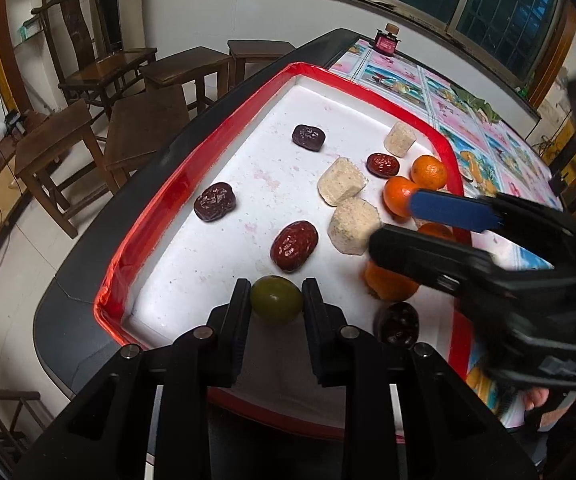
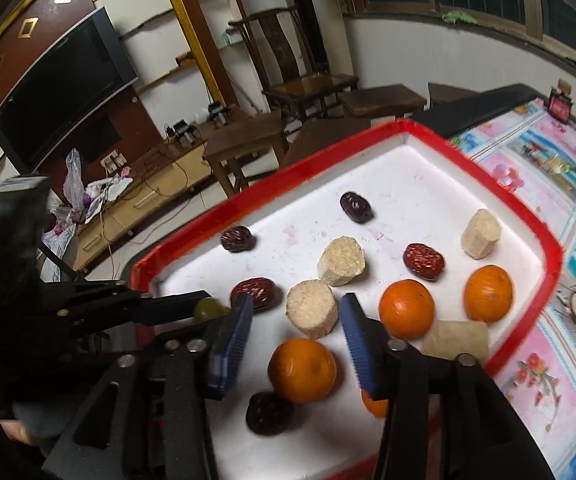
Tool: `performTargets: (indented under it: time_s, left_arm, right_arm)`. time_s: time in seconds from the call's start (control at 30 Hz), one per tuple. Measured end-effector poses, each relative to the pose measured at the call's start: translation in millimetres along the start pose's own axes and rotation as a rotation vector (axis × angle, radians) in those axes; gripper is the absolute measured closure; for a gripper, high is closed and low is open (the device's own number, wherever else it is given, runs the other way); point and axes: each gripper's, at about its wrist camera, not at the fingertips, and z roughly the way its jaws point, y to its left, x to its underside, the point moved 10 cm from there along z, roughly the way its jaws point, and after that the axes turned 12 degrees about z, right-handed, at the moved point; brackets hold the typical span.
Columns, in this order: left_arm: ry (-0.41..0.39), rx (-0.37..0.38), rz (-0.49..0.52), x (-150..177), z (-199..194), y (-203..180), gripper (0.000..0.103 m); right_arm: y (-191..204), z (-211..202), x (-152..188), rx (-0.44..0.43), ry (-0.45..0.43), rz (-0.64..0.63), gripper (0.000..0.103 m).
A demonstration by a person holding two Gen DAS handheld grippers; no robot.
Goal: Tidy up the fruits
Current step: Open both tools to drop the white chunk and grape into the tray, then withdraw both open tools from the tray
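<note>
A white tray with a red rim (image 1: 192, 172) (image 2: 328, 152) holds several dark red dates, pale round cakes and oranges. My left gripper (image 1: 276, 300) is shut on a small green fruit (image 1: 276, 299) just above the tray's near left corner; the right wrist view shows that fruit (image 2: 208, 308) at its tip. My right gripper (image 2: 296, 304) (image 1: 396, 222) stands open over the tray's right side. Its blue pads (image 2: 234, 344) touch nothing. An orange (image 2: 302, 370) lies beneath the gap and a pale cake (image 2: 312, 314) just beyond it.
The tray sits on a table with a colourful picture cloth (image 1: 488, 140) (image 2: 548, 208). A small red bottle (image 1: 388, 42) stands at the table's far edge. Wooden stools (image 1: 144, 128) and a chair (image 1: 100, 64) stand past the table. A hand (image 1: 536, 396) holds the right gripper.
</note>
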Motion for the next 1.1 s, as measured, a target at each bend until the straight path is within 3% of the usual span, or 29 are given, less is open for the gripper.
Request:
performTargets:
  time_s: [0.07, 0.13, 0.2, 0.23, 0.37, 0.43, 0.57, 0.7, 0.9, 1.1]
  left_arm:
    - [-0.003, -0.006, -0.002, 2.0, -1.6, -0.5, 0.079]
    - [-0.005, -0.019, -0.004, 3.5, -2.6, -0.6, 0.072]
    - [-0.041, -0.046, 0.000, 2.3, -8.6, -0.8, 0.052]
    - [-0.064, -0.069, 0.011, 1.5, -13.4, -1.5, 0.049]
    - [-0.086, -0.083, 0.037, 2.6, -21.0, -7.9, 0.047]
    - [-0.089, -0.078, 0.039, 4.4, -23.3, -11.0, 0.047]
    - [-0.102, -0.126, 0.053, 7.2, -28.1, -14.7, 0.042]
    - [-0.126, -0.170, 0.021, 8.6, -36.2, -12.1, 0.020]
    - [-0.192, -0.234, 0.001, 5.4, -57.0, -4.8, 0.013]
    - [-0.219, -0.331, 0.065, 4.8, -70.8, -9.7, 0.000]
  right_arm:
    - [-1.2, -15.1, 4.3, -0.012, -0.034, 0.018, 0.038]
    - [-5.1, -30.1, 10.7, -0.022, -0.062, 0.040, 0.031]
    - [-7.8, -41.9, 17.7, -0.023, -0.082, 0.057, 0.025]
    - [-9.6, -47.8, 21.7, -0.020, -0.089, 0.065, 0.023]
    - [-17.2, -67.2, 38.1, -0.006, -0.105, 0.078, 0.020]
    - [-19.2, -76.6, 47.5, -0.005, -0.110, 0.083, 0.011]
    - [-26.2, -88.5, 63.5, 0.026, -0.107, 0.099, 0.008]
    - [-27.9, -97.1, 71.9, 0.077, -0.122, 0.077, 0.003]
    - [-31.7, -107.9, 78.2, 0.073, -0.126, 0.093, 0.001]
    - [-24.9, -112.8, 81.0, 0.072, -0.133, 0.083, 0.001]
